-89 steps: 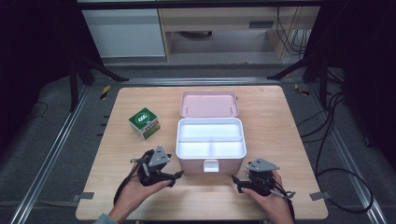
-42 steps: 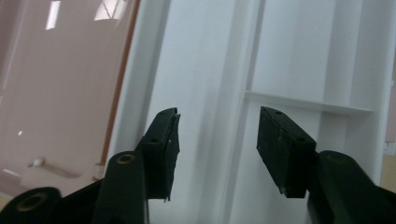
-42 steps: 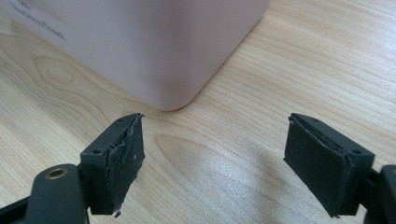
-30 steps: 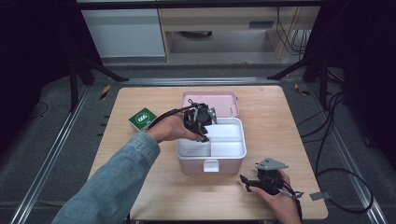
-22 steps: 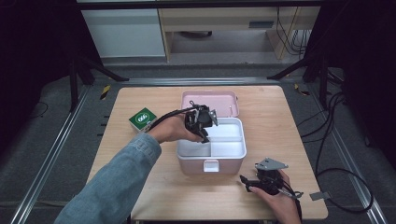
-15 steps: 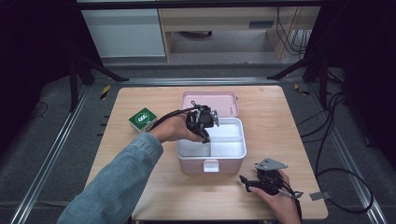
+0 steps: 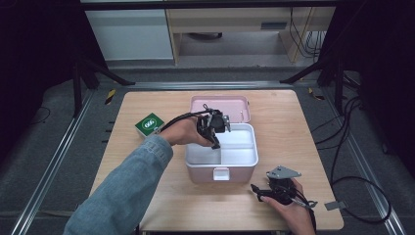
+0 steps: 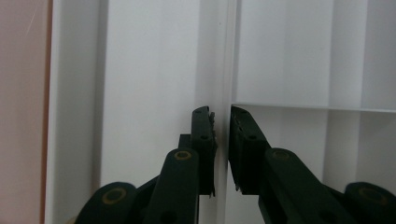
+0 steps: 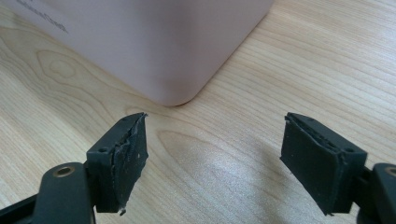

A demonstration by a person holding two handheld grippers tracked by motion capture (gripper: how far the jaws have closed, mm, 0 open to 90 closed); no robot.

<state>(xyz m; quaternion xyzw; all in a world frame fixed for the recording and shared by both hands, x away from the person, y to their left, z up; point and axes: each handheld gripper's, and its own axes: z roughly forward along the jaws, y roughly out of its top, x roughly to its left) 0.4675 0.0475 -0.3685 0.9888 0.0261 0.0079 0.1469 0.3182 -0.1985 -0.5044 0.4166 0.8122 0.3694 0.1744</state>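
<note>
In the high view, a pink box (image 7: 222, 169) stood open at the middle of the frame on a light wooden table (image 7: 293, 127), its pink lid (image 7: 230, 104) lying flat just behind it, toward the top of the picture. Inside sat a white tray (image 7: 240, 155), split by a thin partition wall (image 8: 228, 70) into a left and a right compartment.

The left gripper (image 7: 214, 139) reached in from the left of the frame, on a denim-sleeved arm that crossed the lower left of the table, and pointed down into the tray at the partition. In the left gripper view its two black jaws had just been closing and stood one on each side of the partition, the right one against it and the left one at most a thin gap away; whether both pads already pressed on it could not be told.

The right gripper (image 7: 259, 192) rested low at the lower right of the high view, on bare table in front of the box's right corner. In the right gripper view its jaws (image 9: 212, 163) stood wide apart with only wood grain between them, the box's rounded pink corner just beyond them at the upper left.

A small green carton (image 7: 149, 125) sat at the left of the table, well apart from the box, beside the left forearm. Black cables (image 7: 357, 161) trailed over the dark floor at the right.
</note>
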